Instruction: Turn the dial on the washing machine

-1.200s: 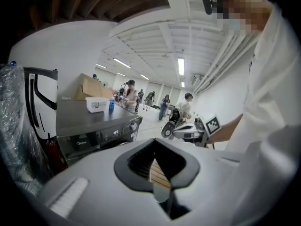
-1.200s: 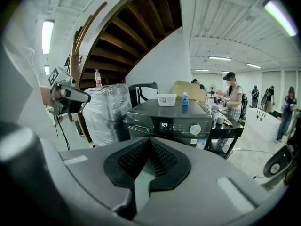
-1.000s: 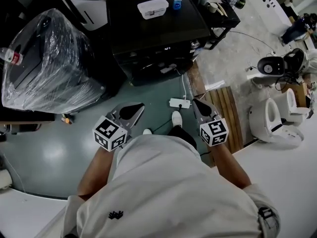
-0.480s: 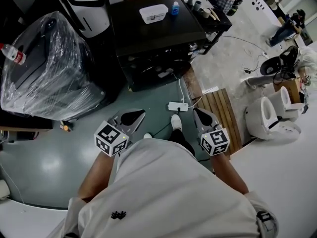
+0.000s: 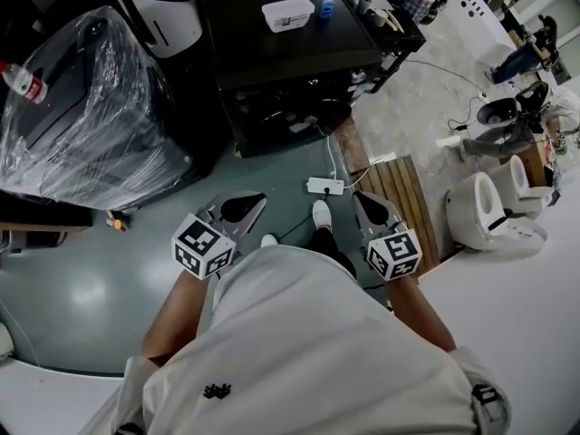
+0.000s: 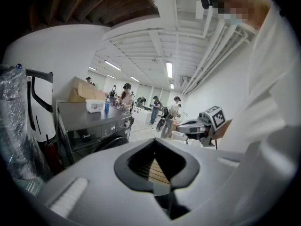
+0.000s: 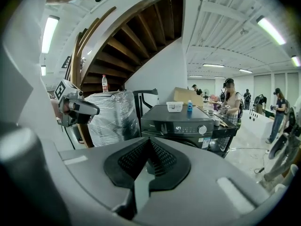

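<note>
The black washing machine (image 5: 290,48) stands ahead across the floor, and its round silver dial (image 7: 202,129) sits at the right end of the lit control panel. Both grippers are held out in front of the person, well short of the machine. My left gripper (image 5: 243,207) is shut with nothing in it, its tips together (image 6: 155,141). My right gripper (image 5: 367,205) is shut and empty too (image 7: 150,139). Each one shows in the other's view: the right gripper (image 6: 188,126) and the left gripper (image 7: 89,109).
A plastic-wrapped appliance (image 5: 82,116) stands left of the machine. A white container (image 5: 287,14) and a blue bottle (image 5: 326,7) sit on the machine's top. A white power strip (image 5: 326,186) with cables lies on the floor ahead, with a wooden slat board (image 5: 403,198) and white toilets (image 5: 485,211) to the right.
Both grippers have drifted slightly forward with the person, still side by side. Their jaws have stayed shut.
</note>
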A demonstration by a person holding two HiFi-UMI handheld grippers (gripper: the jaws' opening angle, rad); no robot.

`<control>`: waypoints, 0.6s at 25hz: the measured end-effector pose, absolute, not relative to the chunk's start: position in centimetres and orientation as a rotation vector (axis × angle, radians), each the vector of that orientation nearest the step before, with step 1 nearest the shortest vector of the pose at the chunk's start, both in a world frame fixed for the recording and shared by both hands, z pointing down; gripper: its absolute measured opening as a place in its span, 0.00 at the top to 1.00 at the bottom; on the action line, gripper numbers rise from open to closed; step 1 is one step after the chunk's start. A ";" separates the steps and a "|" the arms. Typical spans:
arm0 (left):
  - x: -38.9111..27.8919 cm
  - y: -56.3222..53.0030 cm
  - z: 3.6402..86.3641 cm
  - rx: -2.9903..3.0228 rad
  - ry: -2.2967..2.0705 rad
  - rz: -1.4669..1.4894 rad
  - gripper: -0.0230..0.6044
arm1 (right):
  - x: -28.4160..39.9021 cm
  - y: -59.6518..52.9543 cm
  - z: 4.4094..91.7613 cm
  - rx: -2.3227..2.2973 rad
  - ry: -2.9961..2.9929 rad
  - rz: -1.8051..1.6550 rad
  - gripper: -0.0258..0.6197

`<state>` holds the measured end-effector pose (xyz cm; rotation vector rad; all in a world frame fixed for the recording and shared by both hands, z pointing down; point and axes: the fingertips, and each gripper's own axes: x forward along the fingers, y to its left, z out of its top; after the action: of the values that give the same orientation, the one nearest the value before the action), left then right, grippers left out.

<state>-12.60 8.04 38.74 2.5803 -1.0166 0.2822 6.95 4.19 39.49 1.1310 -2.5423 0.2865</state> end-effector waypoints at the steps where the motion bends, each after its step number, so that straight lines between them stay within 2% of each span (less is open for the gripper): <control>1: -12.7 8.2 38.8 2.577 -1.021 0.280 0.87 | 6.8 4.3 39.5 1.128 -2.543 0.284 0.96; 15: -13.8 8.0 39.2 2.528 -1.069 0.253 0.87 | 5.8 3.7 39.5 1.099 -2.557 0.276 0.96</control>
<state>-13.82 7.99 39.19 2.5282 -1.0693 0.2528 5.83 3.73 39.53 1.0994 -2.5565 0.2763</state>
